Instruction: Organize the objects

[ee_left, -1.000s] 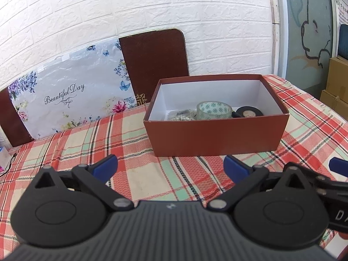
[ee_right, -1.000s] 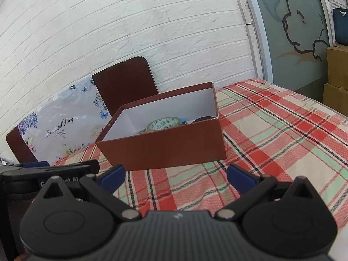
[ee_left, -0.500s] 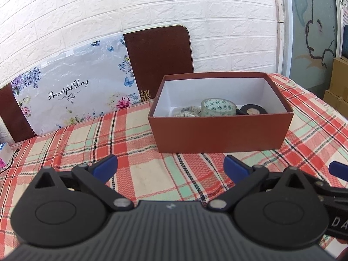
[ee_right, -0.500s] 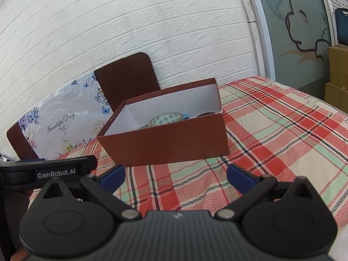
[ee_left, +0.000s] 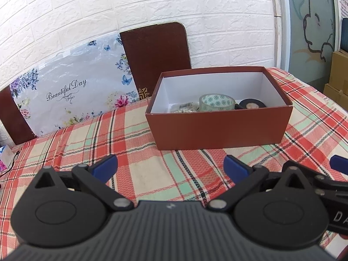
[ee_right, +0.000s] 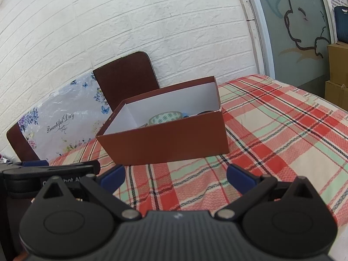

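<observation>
A brown open box (ee_left: 219,128) (ee_right: 167,141) with a white inside stands on the plaid tablecloth. Inside it lie a patterned tape roll (ee_left: 217,103) (ee_right: 166,116), a black tape roll (ee_left: 252,104) and a small packet (ee_left: 184,108). My left gripper (ee_left: 170,166) hovers open over the cloth in front of the box, nothing between its blue pads. My right gripper (ee_right: 175,176) is also open and empty, nearer the table's front, with the box ahead and slightly left. The right gripper's blue pad (ee_left: 338,162) shows at the left wrist view's right edge.
A floral "Beautiful Day" board (ee_left: 69,91) and dark brown chair backs (ee_left: 155,50) lean by the white brick wall behind the table. Cardboard boxes (ee_right: 337,74) stand at the far right beyond the table edge. The left gripper's body (ee_right: 43,174) sits at the right wrist view's left.
Both grippers have drawn back and risen slightly from the box, staying open. The box and its contents have not moved.
</observation>
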{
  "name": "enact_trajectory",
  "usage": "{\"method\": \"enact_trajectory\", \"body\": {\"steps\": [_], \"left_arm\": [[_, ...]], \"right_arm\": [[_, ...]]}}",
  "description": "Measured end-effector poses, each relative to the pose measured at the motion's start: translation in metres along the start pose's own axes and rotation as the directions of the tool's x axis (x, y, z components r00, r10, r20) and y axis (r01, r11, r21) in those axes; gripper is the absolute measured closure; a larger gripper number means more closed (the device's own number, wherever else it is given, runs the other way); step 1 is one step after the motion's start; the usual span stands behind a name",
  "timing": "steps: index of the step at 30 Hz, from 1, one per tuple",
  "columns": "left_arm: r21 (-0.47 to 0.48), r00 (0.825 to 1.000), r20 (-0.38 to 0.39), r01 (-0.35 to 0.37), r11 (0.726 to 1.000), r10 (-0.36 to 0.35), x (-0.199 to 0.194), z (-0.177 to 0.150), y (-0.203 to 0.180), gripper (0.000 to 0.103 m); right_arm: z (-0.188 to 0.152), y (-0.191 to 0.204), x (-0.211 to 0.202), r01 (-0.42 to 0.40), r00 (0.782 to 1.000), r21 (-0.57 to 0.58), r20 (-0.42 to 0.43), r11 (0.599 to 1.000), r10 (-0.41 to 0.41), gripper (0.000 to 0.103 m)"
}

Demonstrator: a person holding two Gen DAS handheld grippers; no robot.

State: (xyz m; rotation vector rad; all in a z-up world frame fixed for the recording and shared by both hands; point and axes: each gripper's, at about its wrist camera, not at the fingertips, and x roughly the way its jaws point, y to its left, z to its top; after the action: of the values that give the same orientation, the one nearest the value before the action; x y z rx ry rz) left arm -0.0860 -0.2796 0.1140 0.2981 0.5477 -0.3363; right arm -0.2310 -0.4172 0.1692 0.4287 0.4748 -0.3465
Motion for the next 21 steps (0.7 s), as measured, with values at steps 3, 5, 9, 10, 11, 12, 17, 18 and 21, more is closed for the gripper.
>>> {"method": "enact_trajectory", "body": {"steps": [3,5,9,10,11,12,17,18,21], "left_arm": [[0.003,1.0,-0.003,0.001,1.0,-0.001,0.0012,-0.0013,-0.0005,0.0],[0.005,1.0,-0.006,0.001,1.0,-0.001,0.0018,-0.0018,-0.0002,0.0],[0.008,1.0,-0.011,0.002,1.0,-0.002,0.0027,-0.0026,0.0005,0.0],[0.008,1.0,-0.012,0.002,1.0,-0.002,0.0029,-0.0025,0.0008,0.0],[0.008,1.0,-0.012,0.002,1.0,-0.002,0.0029,-0.0025,0.0009,0.0],[0.008,1.0,-0.013,0.002,1.0,-0.002,0.0032,-0.0027,0.0012,0.0],[0.008,1.0,-0.016,0.001,1.0,-0.001,0.0039,-0.0036,0.0012,0.0],[0.007,1.0,-0.016,0.002,1.0,-0.001,0.0041,-0.0039,0.0015,0.0],[0.006,1.0,-0.018,0.004,1.0,-0.004,0.0057,-0.0043,0.0026,0.0]], "right_arm": [[-0.0003,-0.0005,0.0005,0.001,1.0,0.002,-0.003,1.0,-0.001,0.0],[-0.0004,-0.0014,0.0012,0.001,1.0,0.006,-0.005,1.0,-0.001,0.0],[-0.0008,-0.0022,0.0027,0.002,1.0,0.01,-0.009,1.0,-0.002,0.0],[-0.0009,-0.0022,0.003,0.002,1.0,0.01,-0.01,1.0,-0.002,0.0],[-0.001,-0.0022,0.003,0.002,1.0,0.01,-0.01,1.0,-0.002,0.0],[-0.001,-0.0023,0.0032,0.002,1.0,0.009,-0.01,1.0,-0.002,0.0],[-0.002,-0.0017,0.004,0.003,1.0,0.01,-0.013,1.0,-0.003,0.0],[-0.0023,-0.0014,0.0049,0.003,1.0,0.01,-0.014,1.0,-0.002,0.0],[-0.003,-0.0005,0.0065,0.003,1.0,0.008,-0.017,1.0,-0.003,0.0]]}}
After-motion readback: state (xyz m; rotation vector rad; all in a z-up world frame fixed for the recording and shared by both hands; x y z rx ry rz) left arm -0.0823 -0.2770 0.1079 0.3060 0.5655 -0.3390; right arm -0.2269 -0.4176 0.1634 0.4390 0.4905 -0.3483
